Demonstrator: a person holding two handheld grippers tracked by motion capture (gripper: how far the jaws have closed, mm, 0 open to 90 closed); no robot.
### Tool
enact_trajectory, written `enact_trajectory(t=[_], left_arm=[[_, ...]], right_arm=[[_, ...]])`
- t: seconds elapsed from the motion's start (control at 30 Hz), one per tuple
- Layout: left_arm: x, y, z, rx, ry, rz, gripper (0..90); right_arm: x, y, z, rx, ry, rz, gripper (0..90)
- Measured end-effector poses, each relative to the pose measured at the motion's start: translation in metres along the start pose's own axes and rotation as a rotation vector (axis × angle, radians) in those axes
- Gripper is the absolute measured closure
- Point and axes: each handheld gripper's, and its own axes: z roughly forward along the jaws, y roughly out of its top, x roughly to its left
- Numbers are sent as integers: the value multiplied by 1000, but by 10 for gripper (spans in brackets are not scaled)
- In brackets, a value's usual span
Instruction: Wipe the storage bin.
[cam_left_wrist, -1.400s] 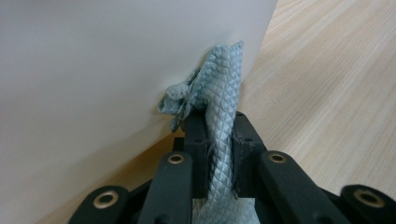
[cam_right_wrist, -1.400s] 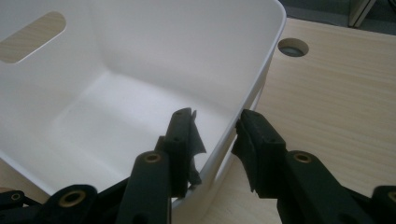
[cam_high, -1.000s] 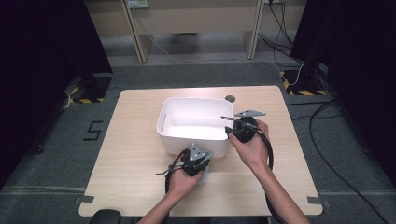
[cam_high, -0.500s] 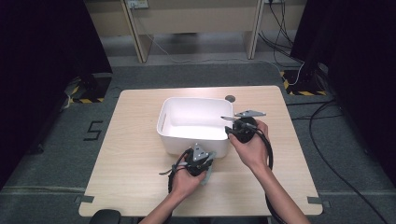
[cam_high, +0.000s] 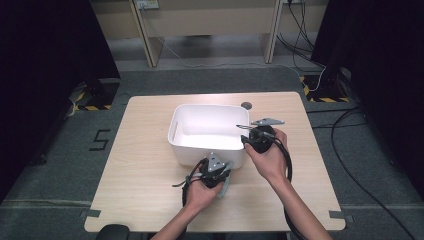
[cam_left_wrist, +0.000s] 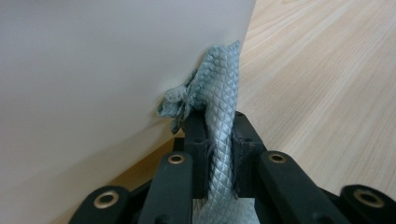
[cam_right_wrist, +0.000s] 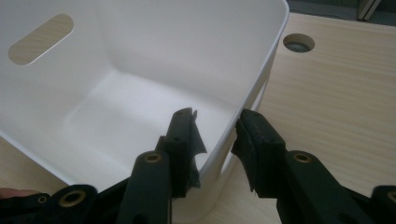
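Note:
A white plastic bin (cam_high: 210, 106) stands in the middle of the wooden table. My left gripper (cam_high: 216, 164) is at the bin's near outer wall, shut on a grey-blue textured cloth (cam_high: 224, 183). In the left gripper view the cloth (cam_left_wrist: 217, 93) bunches against the bin wall (cam_left_wrist: 93, 70) just past the left gripper (cam_left_wrist: 218, 126). My right gripper (cam_high: 245, 134) straddles the bin's right wall near its front corner. In the right gripper view the right gripper (cam_right_wrist: 217, 121) has one jaw inside and one outside the bin rim (cam_right_wrist: 275, 42). A gap shows at the inner jaw.
A round cable hole (cam_high: 246, 105) sits in the table (cam_high: 145, 165) just behind the bin. Bare tabletop lies to the left and right of the bin. Shelving legs and cables are on the floor beyond the table's far edge.
My left gripper with the cloth has shifted slightly to the right along the bin's near wall. The right gripper and the bin have stayed put.

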Motion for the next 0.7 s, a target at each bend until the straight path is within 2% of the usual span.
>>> enact_trajectory(t=[0.47, 0.7], left_arm=[[-2, 11, -12, -39, -1, 7, 798], [-4, 20, -21, -74, -4, 9, 798]], right_arm=[[0, 0, 0, -2, -2, -4, 664], [0, 0, 0, -3, -4, -3, 664]])
